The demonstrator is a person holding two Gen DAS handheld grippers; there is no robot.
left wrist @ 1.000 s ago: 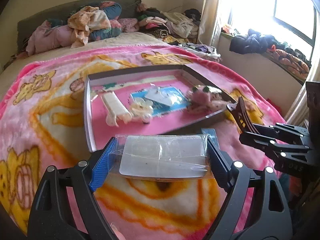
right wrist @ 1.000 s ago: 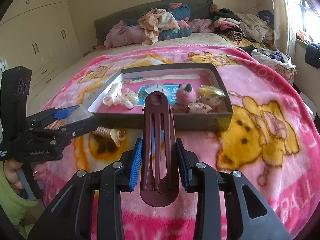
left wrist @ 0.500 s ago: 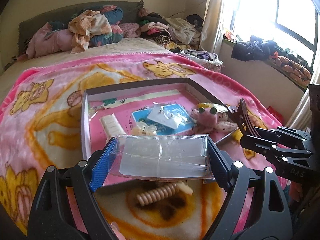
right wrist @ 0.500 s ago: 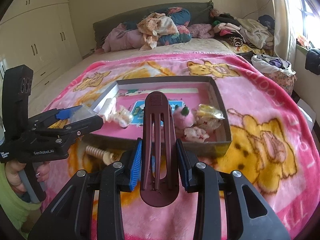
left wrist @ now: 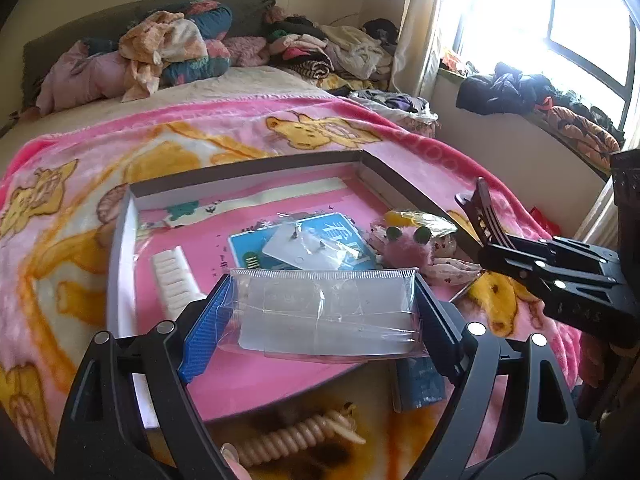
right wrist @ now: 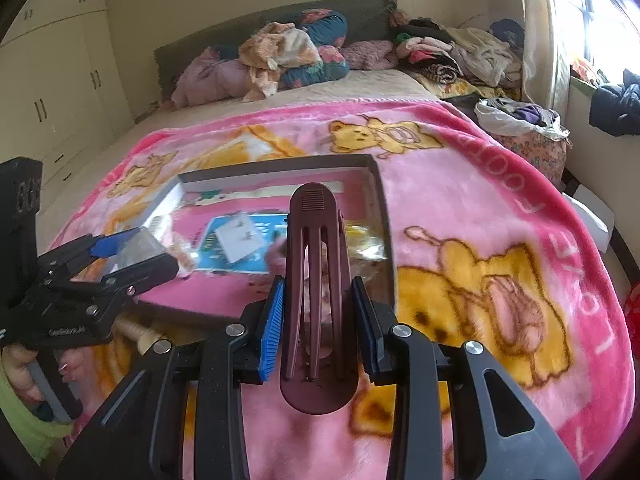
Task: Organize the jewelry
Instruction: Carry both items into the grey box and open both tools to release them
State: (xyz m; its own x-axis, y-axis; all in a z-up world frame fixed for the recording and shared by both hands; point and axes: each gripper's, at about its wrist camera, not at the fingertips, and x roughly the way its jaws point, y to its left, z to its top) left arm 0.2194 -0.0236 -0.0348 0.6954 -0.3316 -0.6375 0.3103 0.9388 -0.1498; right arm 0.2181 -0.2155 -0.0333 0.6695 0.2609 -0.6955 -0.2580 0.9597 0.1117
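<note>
My left gripper (left wrist: pixel 320 312) is shut on a clear plastic packet (left wrist: pixel 324 308), held flat over the near part of a shallow box (left wrist: pixel 120 248) with a pink floor. My right gripper (right wrist: pixel 318 320) is shut on a maroon hair clip (right wrist: pixel 316 280) that points up and forward over the box's (right wrist: pixel 384 220) near right corner. Inside the box lie a blue card (left wrist: pixel 256 248) with a clear earring packet (left wrist: pixel 308 248), a cream comb (left wrist: pixel 174 280), a pink fuzzy piece (left wrist: pixel 404 248) and a yellow wrapper (left wrist: pixel 424 220). The right gripper (left wrist: pixel 532 264) shows at the right of the left wrist view.
The box rests on a pink cartoon-bear blanket (right wrist: pixel 480 240) covering a bed. A cream spiral hair tie (left wrist: pixel 296 436) and a dark blue card (left wrist: pixel 420 380) lie on the blanket before the box. Piled clothes (right wrist: pixel 304 56) sit at the headboard; a window sill (left wrist: pixel 560 120) with clothes is right.
Both grippers have moved forward toward and over the box, each still holding its item. The spiral hair tie came into view below the left gripper.
</note>
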